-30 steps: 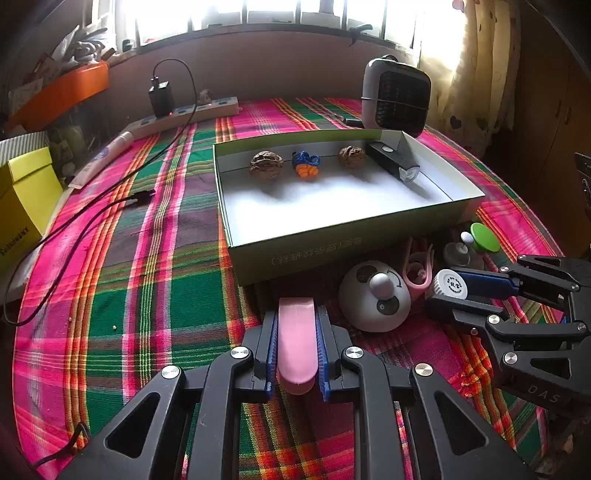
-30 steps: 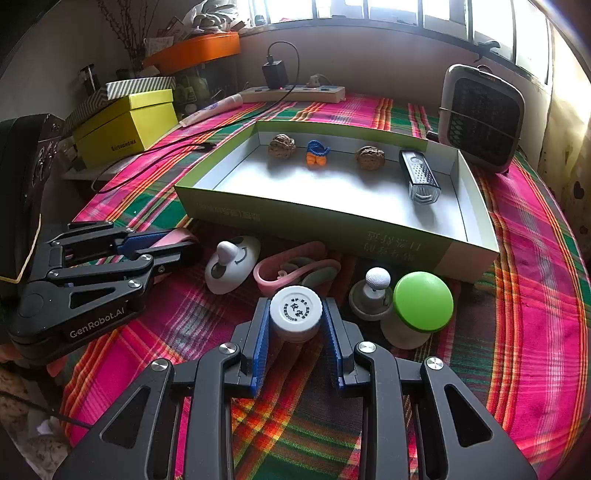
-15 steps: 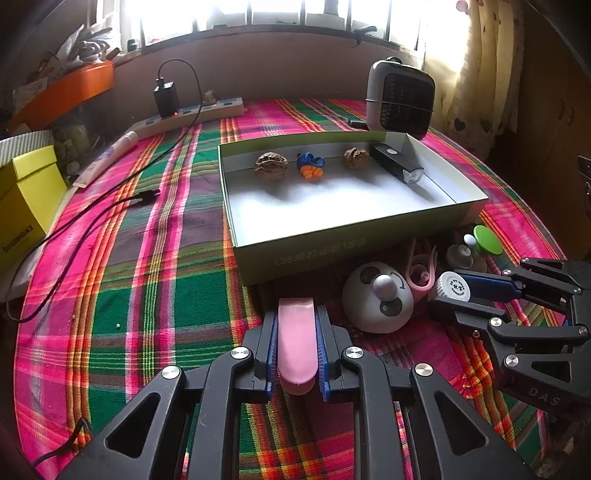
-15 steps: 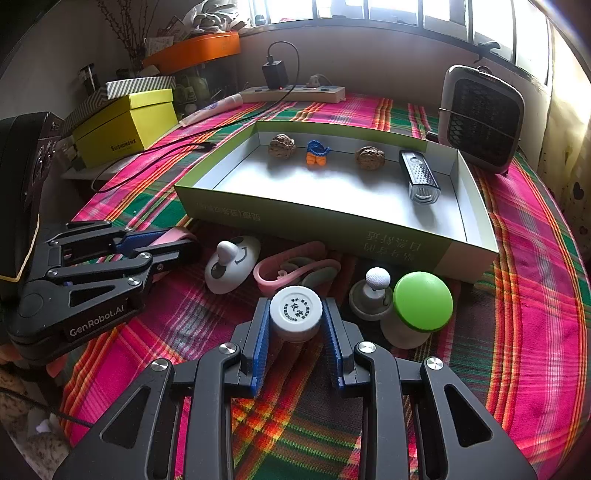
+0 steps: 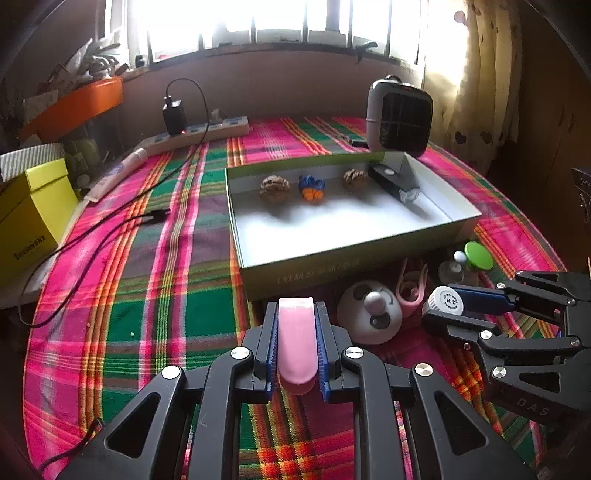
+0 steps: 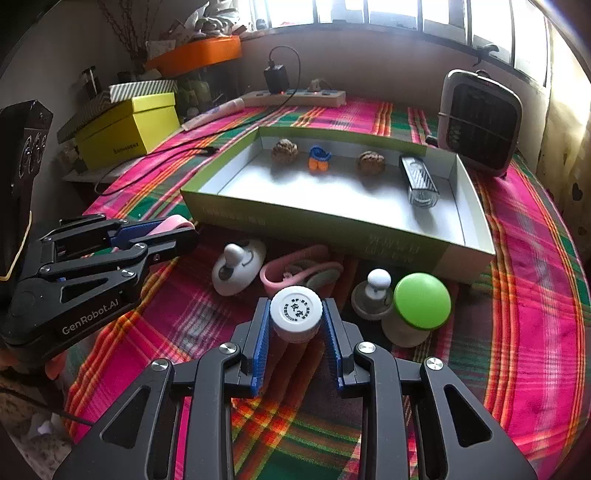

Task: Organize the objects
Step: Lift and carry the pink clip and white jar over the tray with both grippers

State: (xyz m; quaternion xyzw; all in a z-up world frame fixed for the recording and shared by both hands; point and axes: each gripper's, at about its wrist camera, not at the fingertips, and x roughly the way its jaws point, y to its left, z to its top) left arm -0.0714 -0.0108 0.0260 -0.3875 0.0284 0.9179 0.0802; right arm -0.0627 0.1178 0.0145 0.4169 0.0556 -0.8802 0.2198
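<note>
Two claws (image 5: pixel 296 321) (image 6: pixel 296 317) over the plaid tablecloth (image 5: pixel 129 295) by the window (image 5: pixel 258 18) grip a pink piece (image 5: pixel 296 339) and a white-capped bottle (image 6: pixel 295 312).

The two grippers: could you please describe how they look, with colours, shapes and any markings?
Both are matte black linkage frames with triangular cut-outs and round silver pivot screws. The fingers carry blue ribbed pads. The left gripper has "GenRobot.AI" in white on its side. The right gripper shows faint raised letters, seemingly "DAS", on its body. No cables, hands or sleeves are visible on either.
</note>
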